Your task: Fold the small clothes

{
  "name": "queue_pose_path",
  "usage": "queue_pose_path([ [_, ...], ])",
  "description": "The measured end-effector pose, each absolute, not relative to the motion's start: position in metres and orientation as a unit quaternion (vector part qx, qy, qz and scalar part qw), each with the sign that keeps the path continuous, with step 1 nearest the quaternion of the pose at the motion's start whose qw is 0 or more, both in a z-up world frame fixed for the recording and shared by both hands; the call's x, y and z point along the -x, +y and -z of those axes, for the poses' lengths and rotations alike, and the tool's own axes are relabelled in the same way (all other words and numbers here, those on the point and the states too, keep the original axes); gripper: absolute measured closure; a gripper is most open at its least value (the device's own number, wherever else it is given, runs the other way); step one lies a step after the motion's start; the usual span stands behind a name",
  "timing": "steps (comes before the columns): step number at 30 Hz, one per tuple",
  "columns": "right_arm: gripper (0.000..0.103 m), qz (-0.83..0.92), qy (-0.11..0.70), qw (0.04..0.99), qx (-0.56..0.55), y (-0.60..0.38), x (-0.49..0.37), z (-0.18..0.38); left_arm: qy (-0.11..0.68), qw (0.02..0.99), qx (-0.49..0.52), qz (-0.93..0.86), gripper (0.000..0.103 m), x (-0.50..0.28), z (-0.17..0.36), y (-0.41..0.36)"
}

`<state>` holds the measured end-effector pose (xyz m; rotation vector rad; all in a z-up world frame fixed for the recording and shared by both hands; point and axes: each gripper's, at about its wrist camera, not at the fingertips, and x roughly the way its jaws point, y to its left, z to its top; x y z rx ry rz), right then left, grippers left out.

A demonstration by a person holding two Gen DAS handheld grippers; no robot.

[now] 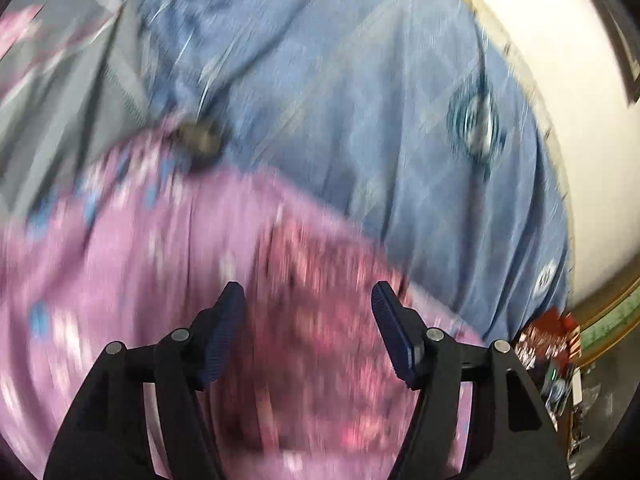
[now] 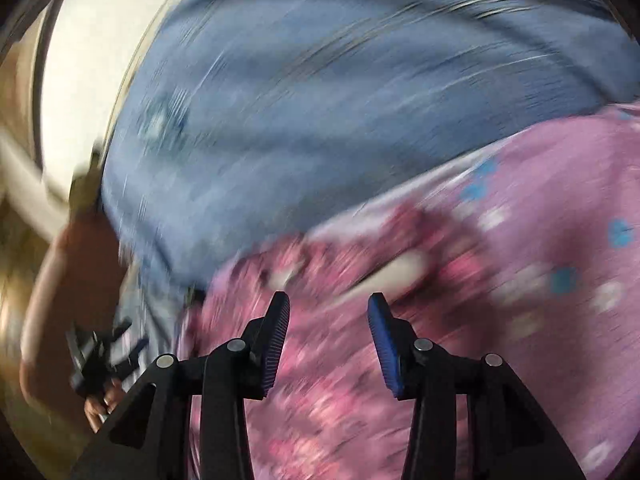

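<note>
Directly below both grippers, a pink garment (image 1: 168, 280) is spread over blue patterned bedding (image 1: 380, 100). Left gripper (image 1: 308, 300) and right gripper (image 2: 329, 306) are held with jaws parted, nothing pinched. Neither is judged nearer; heavy blur noted.

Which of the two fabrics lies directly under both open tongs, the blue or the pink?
The pink garment, printed with blue and white flowers, lies under both; the blue cloth spreads beyond it.
</note>
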<state>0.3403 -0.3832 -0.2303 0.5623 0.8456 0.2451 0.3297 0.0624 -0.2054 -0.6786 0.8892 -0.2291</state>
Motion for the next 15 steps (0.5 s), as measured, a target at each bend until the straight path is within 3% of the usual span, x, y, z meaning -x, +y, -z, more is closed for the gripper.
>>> queue_pose_path([
  [3, 0.072, -0.146, 0.460, 0.852, -0.202, -0.316, -0.353, 0.246, 0.457, 0.820, 0.330, 0.096, 0.038, -0.305, 0.234, 0.036],
  [7, 0.077, -0.164, 0.529, 0.825, -0.116, -0.232, -0.374, 0.283, 0.473, 0.847, 0.238, 0.048, 0.038, -0.309, 0.260, 0.020],
  [9, 0.079, -0.153, 0.538, 0.825, -0.082, -0.209, -0.390, 0.297, 0.496, 0.833, 0.242, 0.038, 0.041, -0.317, 0.278, 0.027],
  [11, 0.081, -0.130, 0.516, 0.846, -0.044, -0.195, -0.420, 0.299, 0.490, 0.829, 0.266, 0.046, 0.054, -0.323, 0.281, 0.038],
  [13, 0.083, -0.094, 0.502, 0.858, -0.047, -0.195, -0.458, 0.299, 0.477, 0.841, 0.254, 0.035, 0.081, -0.336, 0.278, 0.046],
  [15, 0.083, -0.031, 0.459, 0.886, -0.064, -0.208, -0.489, 0.289, 0.468, 0.850, 0.242, -0.006, 0.085, -0.346, 0.276, 0.057],
])
